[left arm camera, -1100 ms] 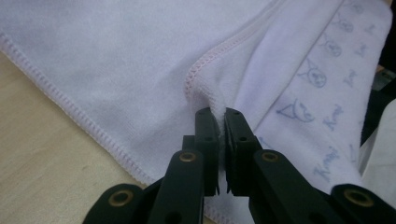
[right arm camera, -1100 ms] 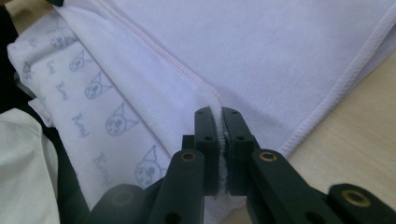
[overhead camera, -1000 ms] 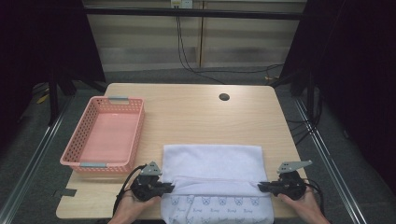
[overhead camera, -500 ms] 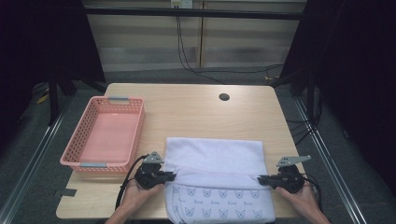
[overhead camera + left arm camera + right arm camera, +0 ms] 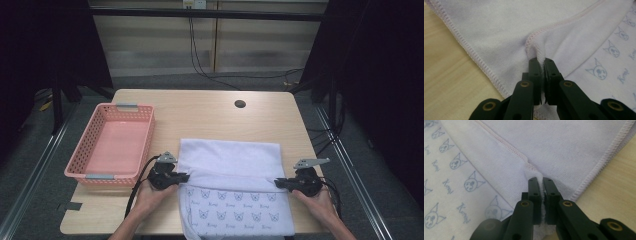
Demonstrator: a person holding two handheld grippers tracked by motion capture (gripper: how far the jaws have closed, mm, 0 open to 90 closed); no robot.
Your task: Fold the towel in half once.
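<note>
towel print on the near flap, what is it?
Small blue cat faces with script words on the white towel; clearest in the right gripper view.

The towel point(image 5: 461, 195) bears small cat faces with a script word, too blurred to read.

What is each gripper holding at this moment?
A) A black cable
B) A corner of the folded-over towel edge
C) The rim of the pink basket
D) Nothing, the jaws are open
B: the left gripper and the right gripper each have their jaws shut on a pinched corner of the towel.
</note>
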